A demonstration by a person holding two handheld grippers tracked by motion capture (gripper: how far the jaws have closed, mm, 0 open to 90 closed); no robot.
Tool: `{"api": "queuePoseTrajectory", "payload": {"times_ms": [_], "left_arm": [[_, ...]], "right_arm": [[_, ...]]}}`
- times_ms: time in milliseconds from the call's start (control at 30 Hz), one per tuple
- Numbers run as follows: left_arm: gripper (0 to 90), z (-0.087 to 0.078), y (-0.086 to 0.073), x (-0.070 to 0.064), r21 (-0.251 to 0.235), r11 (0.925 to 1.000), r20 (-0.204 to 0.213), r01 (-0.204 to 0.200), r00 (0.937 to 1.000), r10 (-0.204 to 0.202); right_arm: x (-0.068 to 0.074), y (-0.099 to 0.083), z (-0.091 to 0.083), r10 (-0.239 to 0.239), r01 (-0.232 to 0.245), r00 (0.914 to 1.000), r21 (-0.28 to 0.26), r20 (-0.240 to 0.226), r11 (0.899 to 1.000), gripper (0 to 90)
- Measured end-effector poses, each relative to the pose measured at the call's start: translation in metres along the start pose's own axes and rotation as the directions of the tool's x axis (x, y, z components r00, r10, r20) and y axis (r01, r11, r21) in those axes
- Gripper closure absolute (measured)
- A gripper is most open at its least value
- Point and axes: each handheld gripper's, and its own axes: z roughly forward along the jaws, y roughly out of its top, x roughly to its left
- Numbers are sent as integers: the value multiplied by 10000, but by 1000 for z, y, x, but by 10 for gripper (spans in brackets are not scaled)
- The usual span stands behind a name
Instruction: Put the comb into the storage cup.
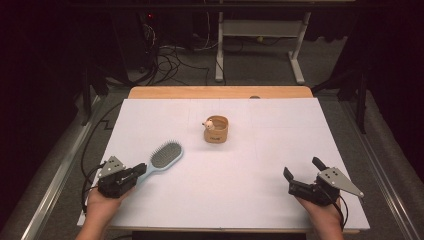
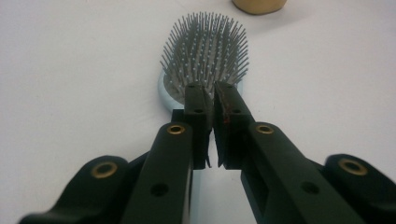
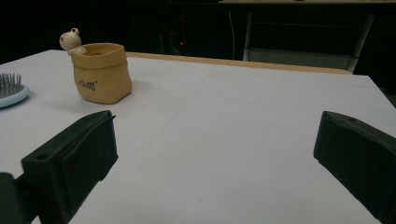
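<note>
A light-blue hairbrush [image 1: 165, 155] with grey bristles lies bristles-up on the white table sheet [image 1: 240, 175], left of centre. My left gripper [image 1: 140, 171] is shut on the brush's handle. In the left gripper view the jaws [image 2: 214, 95] pinch together just behind the brush head [image 2: 205, 51]. A tan sack-shaped pot [image 1: 216, 129] with a small animal figure on its rim stands upright near the middle back. My right gripper [image 1: 302, 169] rests open at the front right, with nothing between its jaws. In the right gripper view [image 3: 215, 140] the pot [image 3: 100, 72] stands far left and the brush's edge [image 3: 11, 91] beside it.
A wooden table edge [image 1: 220, 92] runs along the back of the white sheet. Behind it on the floor are loose cables [image 1: 170, 60] and a white desk frame [image 1: 260, 30]. Metal rails [image 1: 55, 180] flank the table on both sides.
</note>
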Motion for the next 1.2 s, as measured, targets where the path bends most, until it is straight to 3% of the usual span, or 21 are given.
{"api": "queuePoseTrajectory", "payload": {"times_ms": [367, 533, 700, 1000, 1200], "left_arm": [[642, -1, 2, 0, -250, 9995, 298, 177, 9994, -169], [540, -1, 2, -1, -175, 9998, 389, -14, 9992, 21], [443, -3, 6, -3, -551, 9985, 443, -50, 9990, 74], [301, -4, 11, 1, -1027, 9946, 172, 142, 9998, -125], [217, -1, 9, 3, -777, 9969, 148, 110, 9998, -99]], "right_arm": [[-1, 0, -1, 33, -33, 10000, -29, 11, 10000, 1], [1, 1, -1, -25, 25, 10000, -51, -13, 10000, 1], [0, 1, -2, -21, 21, 10000, -69, 0, 10000, 1], [0, 2, -3, -24, 24, 10000, -113, 33, 9999, 1], [0, 2, -3, -32, 33, 10000, -109, 41, 9999, 1]]}}
